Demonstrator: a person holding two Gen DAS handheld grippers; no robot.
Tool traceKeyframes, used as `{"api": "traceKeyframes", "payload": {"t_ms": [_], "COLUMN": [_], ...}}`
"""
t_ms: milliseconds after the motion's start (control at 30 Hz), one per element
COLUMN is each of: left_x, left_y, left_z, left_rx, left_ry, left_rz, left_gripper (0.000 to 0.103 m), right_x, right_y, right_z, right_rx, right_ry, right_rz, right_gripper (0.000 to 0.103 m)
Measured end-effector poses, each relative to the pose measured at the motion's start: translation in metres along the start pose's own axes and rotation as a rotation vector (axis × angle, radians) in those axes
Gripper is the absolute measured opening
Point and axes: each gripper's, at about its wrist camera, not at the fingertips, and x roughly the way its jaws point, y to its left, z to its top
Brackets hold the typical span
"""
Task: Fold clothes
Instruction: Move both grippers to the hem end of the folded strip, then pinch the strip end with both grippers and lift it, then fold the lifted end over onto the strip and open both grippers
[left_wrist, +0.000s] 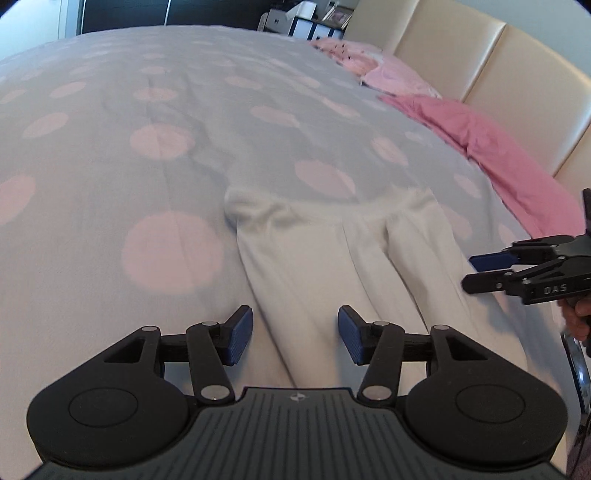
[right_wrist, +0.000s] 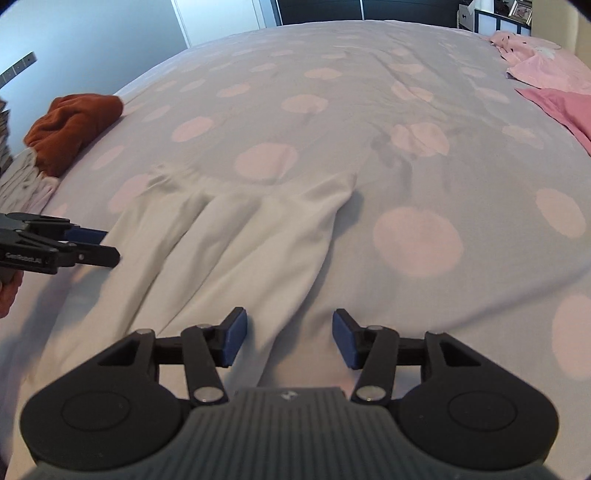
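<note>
**Both grippers hover empty over the white garment**

Left wrist view first: the left gripper (left_wrist: 295, 334) hangs over the near end of the white soft-knit garment (left_wrist: 332, 266), its blue ribbed pads (left_wrist: 240, 334) parted to a middling gap with nothing between them. The garment lies flat on the grey bedspread with large pink dots (left_wrist: 147, 147), gathered band at the far end, long lengthwise folds running towards the camera. It looks spread out on purpose, ready for a fold. The cloth is matte, limp and slightly ridged; it should drape and slide rather than hold a crease. At the right edge the right gripper (left_wrist: 471, 271) comes in from the side, black linkage, fingers apart and bare. Pink bedding (left_wrist: 498, 147) is bunched against the cream padded headboard (left_wrist: 480, 62), well clear of the work.

Over to the right wrist view: the right gripper (right_wrist: 290, 338) sits over the garment's right edge (right_wrist: 240, 240), fingers half open, holding nothing. The left gripper (right_wrist: 107, 245) shows at the left, also empty. A crumpled rust-brown cloth (right_wrist: 74, 125) waits at the bed's far left edge, well apart. My read: each hand is lined up on its own side to pinch a near corner.
</note>
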Motion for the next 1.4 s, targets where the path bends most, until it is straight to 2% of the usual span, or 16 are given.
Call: {"api": "traceKeyframes", "payload": {"t_ms": [133, 233, 267, 300, 333, 367, 400, 433, 500, 600, 800, 967, 1100, 1267, 1400], "left_x": [0.026, 0.039, 0.041, 0.043, 0.043, 0.042, 0.04, 0.036, 0.025, 0.001, -0.075, -0.15, -0.197, -0.242, -0.258], "left_y": [0.017, 0.024, 0.026, 0.027, 0.028, 0.027, 0.026, 0.024, 0.022, 0.019, -0.01, -0.044, -0.07, -0.1, -0.119], "left_z": [0.024, 0.035, 0.037, 0.037, 0.037, 0.035, 0.035, 0.034, 0.035, 0.042, 0.052, 0.039, 0.014, -0.034, -0.081], "left_rx": [-0.008, -0.006, -0.009, -0.008, 0.0, 0.014, 0.03, 0.046, 0.045, 0.03, 0.094, 0.169, 0.24, 0.319, 0.4], "left_ry": [-0.036, -0.072, -0.084, -0.093, -0.1, -0.112, -0.124, -0.139, -0.163, -0.189, -0.262, -0.31, -0.298, -0.254, -0.19], "left_rz": [-0.025, -0.042, -0.052, -0.066, -0.081, -0.098, -0.112, -0.122, -0.139, -0.168, -0.211, -0.241, -0.255, -0.28, -0.289], "left_gripper": [0.049, 0.041, 0.038, 0.03, 0.024, 0.02, 0.014, 0.012, 0.011, 0.01, 0.01, 0.01, 0.01, 0.009, 0.009], "right_x": [0.027, 0.043, 0.047, 0.05, 0.053, 0.054, 0.053, 0.051, 0.043, 0.021, -0.064, -0.15, -0.201, -0.242, -0.259], "right_y": [-0.02, -0.027, -0.028, -0.03, -0.031, -0.034, -0.036, -0.039, -0.037, -0.029, -0.002, 0.03, 0.055, 0.076, 0.093], "right_z": [0.032, 0.052, 0.056, 0.061, 0.064, 0.067, 0.068, 0.07, 0.072, 0.076, 0.08, 0.06, 0.026, -0.028, -0.073], "right_rx": [0.021, 0.014, 0.013, 0.013, 0.017, 0.027, 0.038, 0.047, 0.042, 0.006, -0.069, -0.153, -0.243, -0.3, -0.37], "right_ry": [-0.031, -0.037, -0.039, -0.043, -0.047, -0.051, -0.057, -0.064, -0.077, -0.107, -0.206, -0.289, -0.3, -0.289, -0.256], "right_rz": [0.035, 0.055, 0.061, 0.066, 0.074, 0.089, 0.106, 0.122, 0.138, 0.15, 0.189, 0.217, 0.233, 0.261, 0.278], "right_gripper": [0.056, 0.055, 0.051, 0.042, 0.038, 0.031, 0.017, 0.013, 0.007, 0.007, 0.007, 0.007, 0.007, 0.007, 0.007]}}
